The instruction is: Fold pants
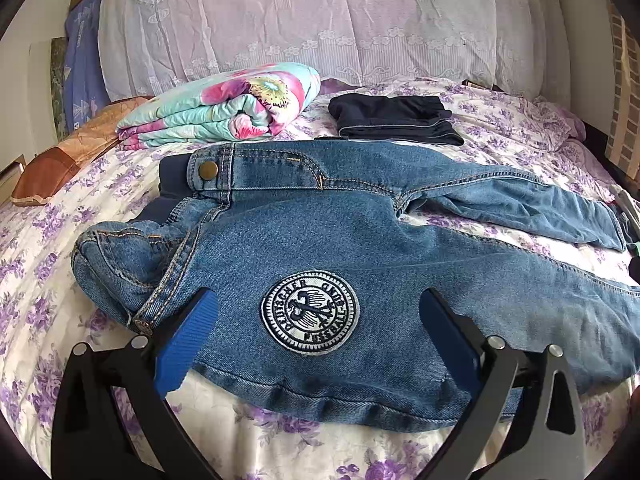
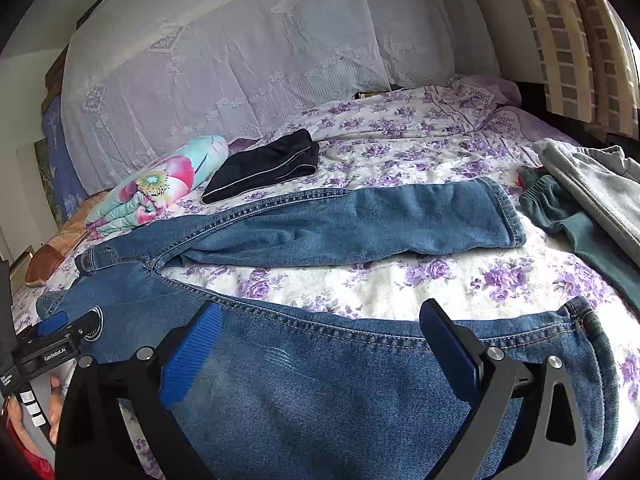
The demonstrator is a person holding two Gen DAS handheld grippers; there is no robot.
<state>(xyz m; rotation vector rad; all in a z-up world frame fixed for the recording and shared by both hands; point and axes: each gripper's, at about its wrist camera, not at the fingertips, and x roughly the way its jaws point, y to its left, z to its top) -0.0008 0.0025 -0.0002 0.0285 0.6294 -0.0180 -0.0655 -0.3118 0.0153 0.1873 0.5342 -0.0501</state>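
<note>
Blue jeans (image 1: 328, 232) lie spread flat on the bed, waistband to the left and the two legs splayed to the right. A round white-and-navy patch (image 1: 310, 312) sits on the near thigh. My left gripper (image 1: 318, 300) hovers open over that patch, its blue pads on either side with nothing pinched. In the right wrist view my right gripper (image 2: 320, 312) stands open above the near leg (image 2: 340, 380), close to its cuff (image 2: 588, 320). The far leg (image 2: 360, 224) lies apart from it. The left gripper (image 2: 60, 328) shows at the left edge there.
A floral bedsheet (image 1: 48, 280) covers the bed. Behind the jeans lie a folded flowered quilt (image 1: 224, 108) and folded dark pants (image 1: 396, 120). Grey and green garments (image 2: 592, 196) are piled at the right. A brown pillow (image 1: 64, 164) rests far left, with a lace-draped headboard (image 1: 320, 20) behind.
</note>
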